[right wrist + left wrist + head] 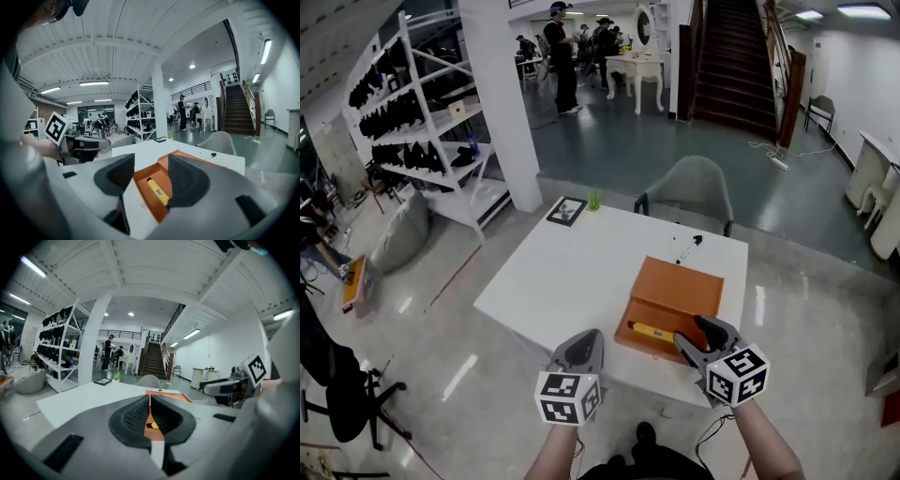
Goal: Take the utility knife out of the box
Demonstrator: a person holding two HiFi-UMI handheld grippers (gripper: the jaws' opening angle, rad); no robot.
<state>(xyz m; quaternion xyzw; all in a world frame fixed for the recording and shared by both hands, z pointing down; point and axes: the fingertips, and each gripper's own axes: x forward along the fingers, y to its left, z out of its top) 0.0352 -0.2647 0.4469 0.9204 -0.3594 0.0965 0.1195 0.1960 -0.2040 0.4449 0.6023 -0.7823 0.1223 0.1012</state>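
Closest to the person, the left gripper [583,341] is at the front edge of the white table [572,281], to the left of the box. Its jaws are pressed together with only a thin slit between them, and they hold nothing. The right gripper [697,334] is over the near right corner of the orange box [680,286]. Its jaws are spread wide and they grip nothing. In the right gripper view the yellow utility knife [157,191] shows in the gap between them. It lies flat in the near part of the box and is not touched.

Behind the box a black marker [689,249] lies on the table. At the far left corner there are a dark picture frame [567,211] and a small green plant [594,200]. A grey chair [694,187] stands at the far side.

The floor [609,141] is grey and glossy. To the left stand a white column [506,103] and a white shelving rack [422,122] with dark things on it. Far behind, a dark staircase [731,56] goes up, and some people [560,56] stand near it.
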